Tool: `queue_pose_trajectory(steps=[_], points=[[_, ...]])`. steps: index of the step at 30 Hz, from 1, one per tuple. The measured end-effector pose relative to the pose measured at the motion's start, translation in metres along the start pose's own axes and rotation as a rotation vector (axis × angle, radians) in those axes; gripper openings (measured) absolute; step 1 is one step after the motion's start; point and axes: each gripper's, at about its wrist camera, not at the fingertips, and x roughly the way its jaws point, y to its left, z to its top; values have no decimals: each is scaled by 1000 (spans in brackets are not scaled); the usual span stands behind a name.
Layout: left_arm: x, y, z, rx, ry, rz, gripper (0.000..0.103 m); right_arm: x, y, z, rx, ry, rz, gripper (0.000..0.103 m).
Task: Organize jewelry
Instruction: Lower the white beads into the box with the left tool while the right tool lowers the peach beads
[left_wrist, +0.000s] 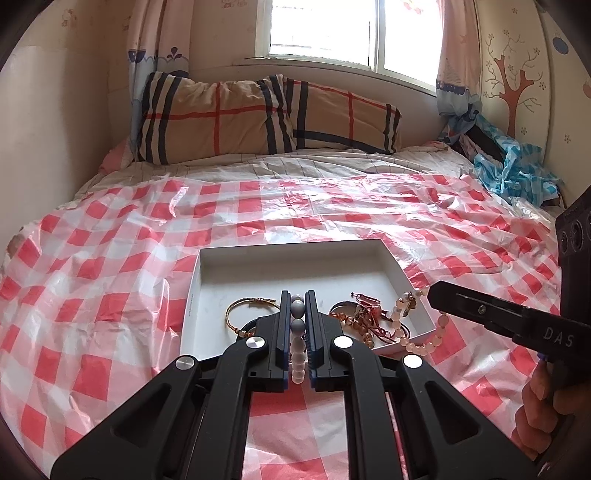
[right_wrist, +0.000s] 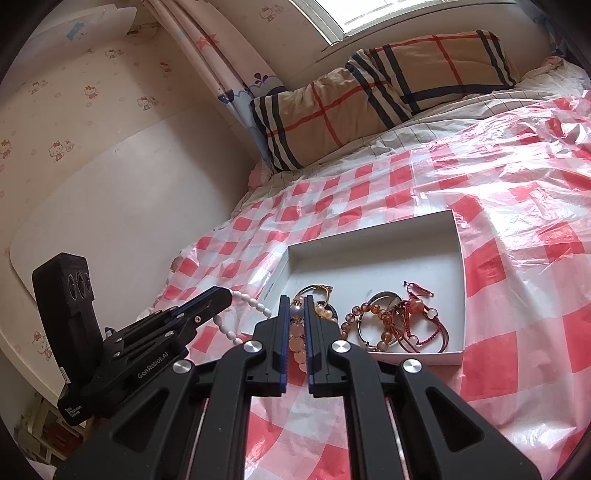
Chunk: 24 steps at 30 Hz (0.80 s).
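Checked plastic sheet (left_wrist: 110, 295) covers the bed, and it is slick and crinkled, so anything set on it may slide.

Nearest in its own view, the left gripper (left_wrist: 297, 295) has its jaws pressed together on a strand of white beads (left_wrist: 298, 358), with grey ones at the tips. The strand runs straight up between the pads towards 12 o'clock. From 3 o'clock the right gripper (left_wrist: 434, 293) reaches in, also pinched shut, on peach beads (left_wrist: 424, 347). These droop over the near right corner of the box (left_wrist: 258, 254) and onto the sheet. I cannot tell whether the two strands are one necklace or two.

The box is white and shallow, and lies just beyond both tips. A gold bangle (left_wrist: 231, 314) sits in it at 11 o'clock of the left jaws. A tangle (left_wrist: 362, 317) of amber beads and red cords sits at 1 o'clock. Its far half is bare.

The step looks like carrying the held beads into the box. To do it well:
- Hold both pinches firm until the beads are over the box floor; round beads could roll out of a loose grip.
- Lift the drooping peach loop clear of the rim first, so it does not drag the light box.
- Aim for the bare far half at 12 o'clock, away from the tangle.
- Lower until the beads rest, then release one side at a time.

Farther off lie two plaid pillows (left_wrist: 221, 118), and above them is the window (left_wrist: 332, 29).
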Motion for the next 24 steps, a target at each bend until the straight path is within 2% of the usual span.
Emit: queue_pose_trajectory(steps=[24], points=[[28,-9,1,15,5,-11,7,20,-19,15,8,-16,-17,8]])
